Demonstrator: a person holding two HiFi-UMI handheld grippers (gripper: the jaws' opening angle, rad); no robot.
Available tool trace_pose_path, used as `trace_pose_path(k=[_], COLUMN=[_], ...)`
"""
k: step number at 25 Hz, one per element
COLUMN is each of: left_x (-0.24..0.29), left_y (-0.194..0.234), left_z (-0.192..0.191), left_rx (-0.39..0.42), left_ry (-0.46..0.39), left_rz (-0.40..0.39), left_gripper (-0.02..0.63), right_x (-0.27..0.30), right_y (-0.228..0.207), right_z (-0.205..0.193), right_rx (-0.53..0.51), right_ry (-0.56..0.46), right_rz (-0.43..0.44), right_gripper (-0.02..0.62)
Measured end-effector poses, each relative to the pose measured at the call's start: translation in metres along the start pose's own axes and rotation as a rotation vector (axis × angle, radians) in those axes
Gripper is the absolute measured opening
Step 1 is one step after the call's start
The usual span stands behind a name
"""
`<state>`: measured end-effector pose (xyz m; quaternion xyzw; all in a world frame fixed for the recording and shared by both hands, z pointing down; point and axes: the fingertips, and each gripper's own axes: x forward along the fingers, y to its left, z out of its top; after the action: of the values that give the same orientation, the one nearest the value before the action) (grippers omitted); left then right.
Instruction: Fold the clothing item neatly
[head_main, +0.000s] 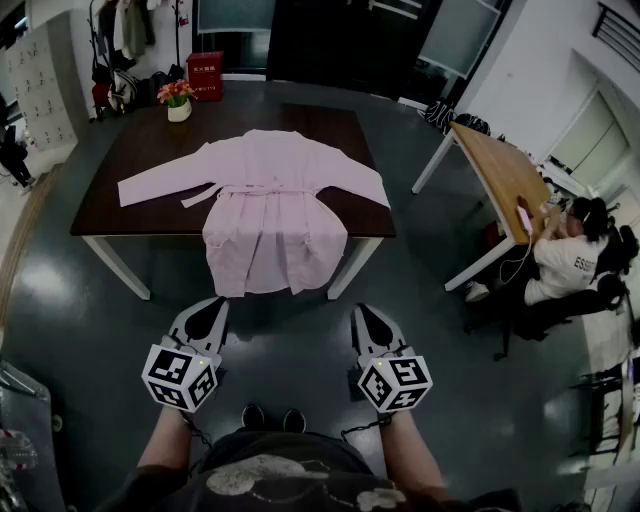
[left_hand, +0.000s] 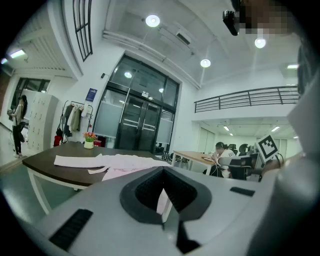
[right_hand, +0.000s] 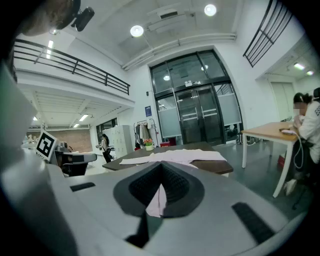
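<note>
A pale pink garment (head_main: 270, 200) lies spread flat on a dark brown table (head_main: 130, 215), sleeves stretched out to both sides. A belt runs across its waist, and its hem hangs over the near edge. My left gripper (head_main: 213, 305) and right gripper (head_main: 362, 312) hover side by side over the floor, well short of the table. Both are shut with nothing held. The left gripper view shows its closed jaws (left_hand: 162, 175) aimed at the garment (left_hand: 120, 162) far ahead. In the right gripper view the shut jaws (right_hand: 161, 172) likewise face the garment (right_hand: 175, 156).
A flower pot (head_main: 178, 100) stands at the table's far left corner, with a red box (head_main: 205, 75) behind it. A wooden desk (head_main: 505, 175) with a seated person (head_main: 570, 255) is to the right. A coat rack (head_main: 120, 40) stands at the back left. Grey floor lies between me and the table.
</note>
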<state>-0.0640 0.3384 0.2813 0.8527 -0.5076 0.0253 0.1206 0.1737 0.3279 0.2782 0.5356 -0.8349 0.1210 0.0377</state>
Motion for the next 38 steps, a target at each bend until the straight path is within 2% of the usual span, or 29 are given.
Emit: trace_pose_path(k=[11, 17, 27, 32, 38], left_x=[-0.009, -0.013, 0.014, 0.043, 0.110], left_y=[0.004, 0.006, 0.022, 0.013, -0.005], left_z=[-0.008, -0.012, -0.021, -0.031, -0.038], left_rx=[-0.014, -0.029, -0.035, -0.025, -0.009], left_ry=[0.017, -0.005, 0.020, 0.069, 0.112], left_rz=[0.015, -0.022, -0.070, -0.077, -0.021], left_gripper=[0.011, 0.011, 0.011, 0.011, 0.011], right_x=[-0.003, -0.003, -0.004, -0.001, 0.032], right_y=[0.003, -0.006, -0.028, -0.066, -0.144], right_z=[-0.012, -0.013, -0.021, -0.033, -0.038], right_rx=[0.034, 0.107, 0.147, 0.118, 0.187], right_ry=[0.008, -0.040, -0.082, -0.062, -0.063], right_rz=[-0.010, -0.068, -0.166, -0.227, -0.209], right_gripper=[-0.009, -0.009, -0.009, -0.009, -0.009])
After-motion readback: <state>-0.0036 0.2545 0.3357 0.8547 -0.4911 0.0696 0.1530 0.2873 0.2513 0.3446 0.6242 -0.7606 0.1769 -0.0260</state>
